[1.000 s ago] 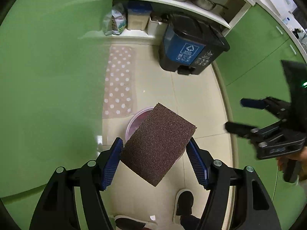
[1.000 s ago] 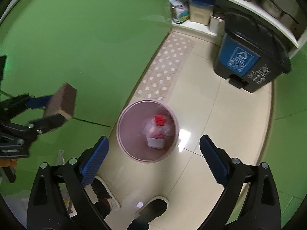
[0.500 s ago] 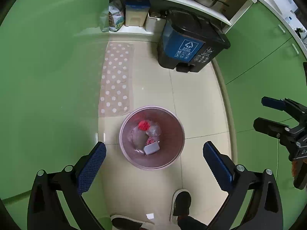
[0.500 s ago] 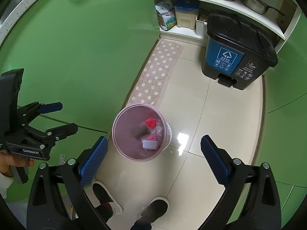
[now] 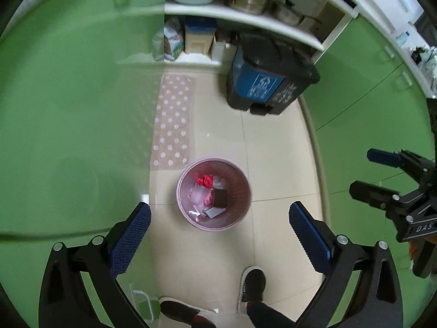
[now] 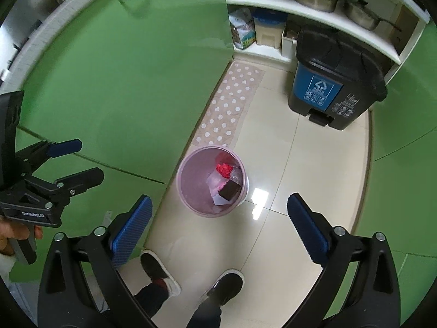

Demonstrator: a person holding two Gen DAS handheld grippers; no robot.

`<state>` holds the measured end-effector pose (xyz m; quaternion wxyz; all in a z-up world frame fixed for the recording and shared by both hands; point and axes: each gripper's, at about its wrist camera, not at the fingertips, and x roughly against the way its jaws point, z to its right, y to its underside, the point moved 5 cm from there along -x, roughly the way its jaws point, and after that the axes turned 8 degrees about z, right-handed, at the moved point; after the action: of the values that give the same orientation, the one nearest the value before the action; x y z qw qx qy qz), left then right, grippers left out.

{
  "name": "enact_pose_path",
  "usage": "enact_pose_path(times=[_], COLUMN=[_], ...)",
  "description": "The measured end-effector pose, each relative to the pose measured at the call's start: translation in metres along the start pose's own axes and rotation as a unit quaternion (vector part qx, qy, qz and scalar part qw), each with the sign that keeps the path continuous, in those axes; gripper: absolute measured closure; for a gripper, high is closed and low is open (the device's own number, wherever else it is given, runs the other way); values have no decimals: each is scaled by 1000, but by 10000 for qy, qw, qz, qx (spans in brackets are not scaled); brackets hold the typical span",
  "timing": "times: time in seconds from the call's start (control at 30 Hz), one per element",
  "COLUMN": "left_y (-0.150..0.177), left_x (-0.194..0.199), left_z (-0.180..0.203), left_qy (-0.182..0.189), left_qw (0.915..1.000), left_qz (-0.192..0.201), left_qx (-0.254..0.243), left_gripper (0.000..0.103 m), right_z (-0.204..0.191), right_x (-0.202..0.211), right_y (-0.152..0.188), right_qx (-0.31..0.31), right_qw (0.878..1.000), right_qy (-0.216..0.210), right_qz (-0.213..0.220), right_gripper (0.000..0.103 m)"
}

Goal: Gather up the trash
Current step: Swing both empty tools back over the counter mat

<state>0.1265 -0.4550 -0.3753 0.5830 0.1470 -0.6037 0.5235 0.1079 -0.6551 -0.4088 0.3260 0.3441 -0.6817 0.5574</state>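
Inside the pink bin (image 5: 247, 191), a light, squashy brown sponge (image 5: 220, 198) lies, best pinched across its flat faces; both the left hand-held gripper (image 5: 218, 235) and the right hand-held gripper (image 6: 217, 225) gape empty above it.

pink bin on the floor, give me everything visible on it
The pink bin is a small round open-top basket, plastic by the look, with a paler rim, standing upright on the cream tiled floor. One side sits at the near end of the dotted mat, close to the green cabinet front. Inside lie a dark brown sponge block, red crumpled scraps, clear plastic wrap and a pale flat piece. Neither gripper touches it.
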Motion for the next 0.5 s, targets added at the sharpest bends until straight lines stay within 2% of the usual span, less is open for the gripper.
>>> enact_pose_path(times=[0.27,0.5], left_y=[-16,-11], left_x=[118,233], left_z=[20,7], left_qy=[-20,-349], left_qw=[9990,9947], left_qz=[435,947], left_qx=[-16,200], left_gripper=[6,6], right_z=[-45,-99], right_x=[108,192], right_y=[-15,-36], right_qx=[318,672], right_qw=[9994,9966], right_qy=[-69,-249], right_qz=[127,409], right_gripper=[3,3])
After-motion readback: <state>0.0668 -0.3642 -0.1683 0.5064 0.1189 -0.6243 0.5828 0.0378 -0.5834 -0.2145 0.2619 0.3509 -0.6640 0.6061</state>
